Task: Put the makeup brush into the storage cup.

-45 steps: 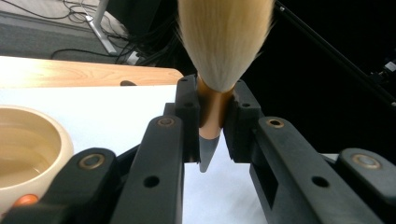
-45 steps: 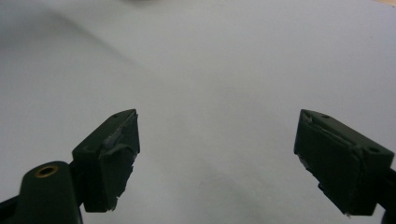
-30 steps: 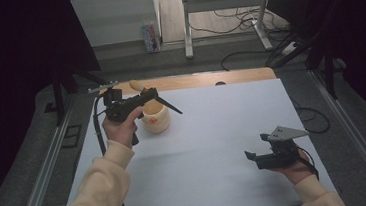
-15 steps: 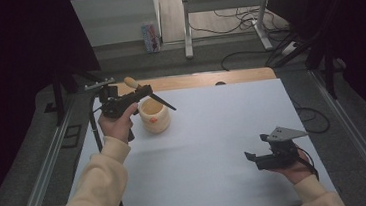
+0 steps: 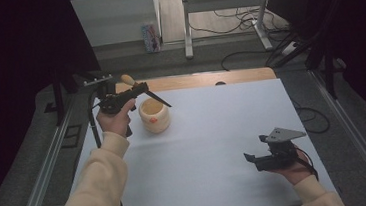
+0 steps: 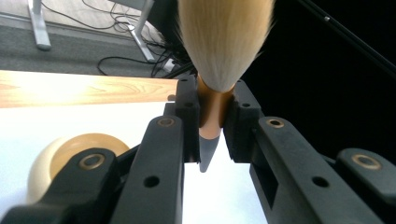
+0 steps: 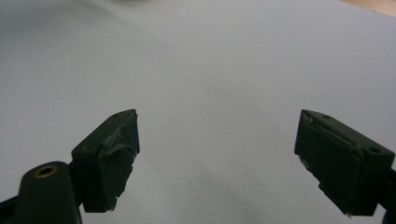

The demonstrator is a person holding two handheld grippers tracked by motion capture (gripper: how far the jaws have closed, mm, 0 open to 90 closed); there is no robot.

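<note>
Left gripper (image 6: 211,123) clamps brush (image 6: 219,51) near table's (image 5: 223,129) far-left corner, beside cream pot (image 5: 154,114), seemingly above it. Right gripper (image 7: 217,158) wide, empty, near-right corner.

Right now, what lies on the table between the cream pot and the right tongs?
Nothing: in the high view the white table cover is bare between the cream pot and the right tongs.

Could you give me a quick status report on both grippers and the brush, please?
Left gripper shut on brush, raised beside the cup. Right gripper open, empty, low over the white mat. Nothing in the way.
</note>
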